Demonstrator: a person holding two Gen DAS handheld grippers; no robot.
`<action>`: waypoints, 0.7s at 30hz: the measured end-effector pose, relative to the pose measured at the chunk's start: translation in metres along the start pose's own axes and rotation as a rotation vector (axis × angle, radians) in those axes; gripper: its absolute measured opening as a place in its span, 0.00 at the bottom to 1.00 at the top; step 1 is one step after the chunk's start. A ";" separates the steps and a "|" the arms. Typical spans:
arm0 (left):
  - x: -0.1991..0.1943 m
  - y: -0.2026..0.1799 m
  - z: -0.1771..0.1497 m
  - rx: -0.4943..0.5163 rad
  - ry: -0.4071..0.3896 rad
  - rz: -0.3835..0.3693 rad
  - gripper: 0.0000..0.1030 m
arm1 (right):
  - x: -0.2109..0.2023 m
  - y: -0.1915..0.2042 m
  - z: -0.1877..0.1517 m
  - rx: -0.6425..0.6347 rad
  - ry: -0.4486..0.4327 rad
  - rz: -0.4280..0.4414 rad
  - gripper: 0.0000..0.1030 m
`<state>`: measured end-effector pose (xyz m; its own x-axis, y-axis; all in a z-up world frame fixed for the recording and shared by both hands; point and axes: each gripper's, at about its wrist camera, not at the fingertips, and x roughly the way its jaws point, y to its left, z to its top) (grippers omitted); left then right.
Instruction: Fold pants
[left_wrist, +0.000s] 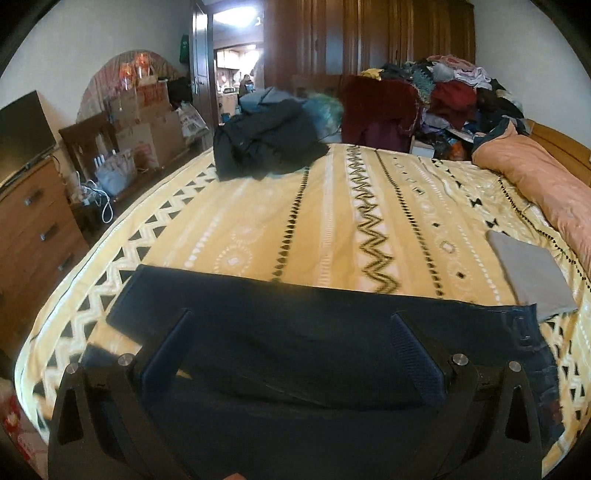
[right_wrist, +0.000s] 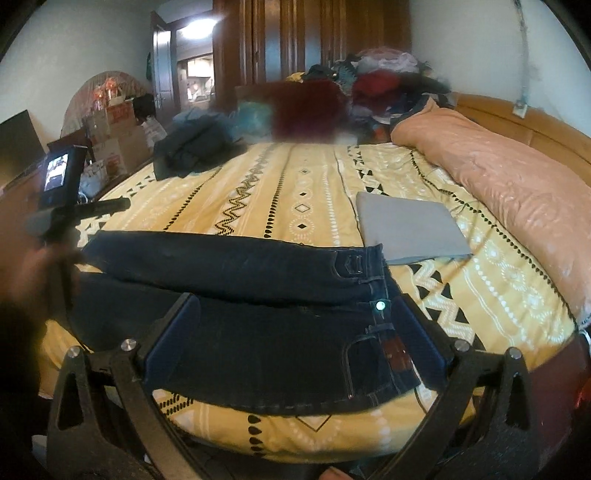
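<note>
Dark blue jeans (right_wrist: 258, 295) lie flat on the yellow patterned bedspread (right_wrist: 314, 184), legs to the left, waistband with a metal button (right_wrist: 379, 305) to the right. My right gripper (right_wrist: 295, 314) is open and hovers over the seat and waist area. My left gripper (left_wrist: 291, 332) is open, its fingers spread wide just above the jeans' legs (left_wrist: 295, 350). In the right wrist view the left gripper's handle and camera (right_wrist: 59, 177) show at the far left, above the leg ends.
A folded grey cloth (right_wrist: 406, 229) lies right of the waistband. An orange duvet (right_wrist: 498, 184) runs along the right side. A dark jacket (left_wrist: 266, 144) and a clothes pile (left_wrist: 443, 99) sit at the far end. A wooden dresser (left_wrist: 33, 236) stands left.
</note>
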<state>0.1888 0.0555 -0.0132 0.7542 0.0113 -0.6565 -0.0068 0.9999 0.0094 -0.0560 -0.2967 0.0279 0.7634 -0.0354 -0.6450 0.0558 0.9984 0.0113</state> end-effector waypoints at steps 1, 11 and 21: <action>0.011 0.019 0.005 0.009 -0.007 0.010 1.00 | 0.005 0.005 -0.001 -0.011 0.011 0.004 1.00; 0.126 0.264 0.021 -0.028 0.153 -0.045 1.00 | 0.092 0.060 -0.011 -0.155 0.163 0.105 1.00; 0.226 0.339 0.013 -0.123 0.303 -0.195 0.96 | 0.160 0.145 -0.008 -0.243 0.271 0.257 1.00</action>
<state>0.3656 0.3968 -0.1485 0.5209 -0.1973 -0.8305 0.0250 0.9760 -0.2162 0.0694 -0.1574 -0.0800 0.5349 0.1961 -0.8218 -0.2911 0.9559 0.0387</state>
